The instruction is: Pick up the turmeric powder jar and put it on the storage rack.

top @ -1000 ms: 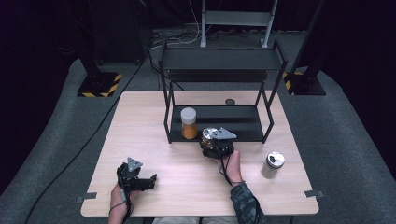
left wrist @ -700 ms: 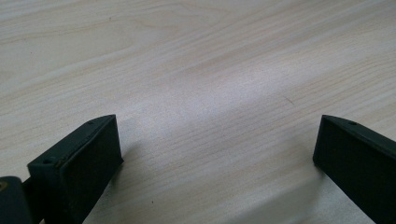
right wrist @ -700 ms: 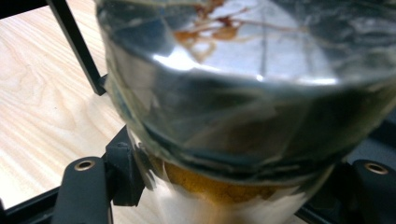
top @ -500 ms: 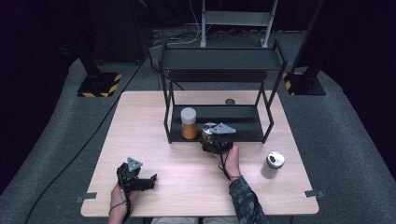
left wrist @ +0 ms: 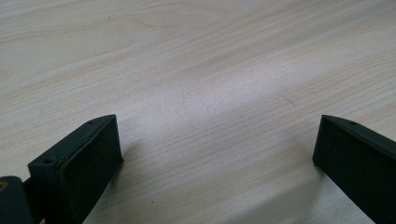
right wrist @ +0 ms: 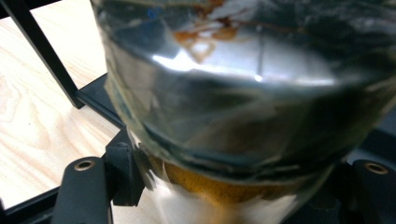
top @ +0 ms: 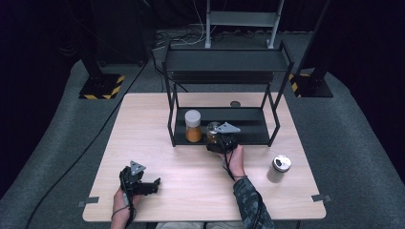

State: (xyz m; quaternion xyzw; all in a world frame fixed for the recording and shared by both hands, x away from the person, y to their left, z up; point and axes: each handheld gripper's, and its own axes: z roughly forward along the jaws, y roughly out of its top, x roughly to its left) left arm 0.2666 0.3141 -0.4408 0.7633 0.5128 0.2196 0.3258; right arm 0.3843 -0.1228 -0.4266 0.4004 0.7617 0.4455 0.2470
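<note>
Right gripper (top: 216,139) clamped one clear glass jar (right wrist: 243,93) at the lower shelf of the black metal rack (top: 227,61). Left gripper (top: 152,185) sat wide open, empty, on the wooden table (top: 191,167). Two more jars: one white-lidded orange (top: 193,126) on the shelf, one silver-lidded (top: 278,168) on the table.

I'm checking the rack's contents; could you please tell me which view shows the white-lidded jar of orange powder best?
The high view: the white-lidded jar of orange powder stands whole on the black rack's lower shelf. The gripper views show other things.
</note>
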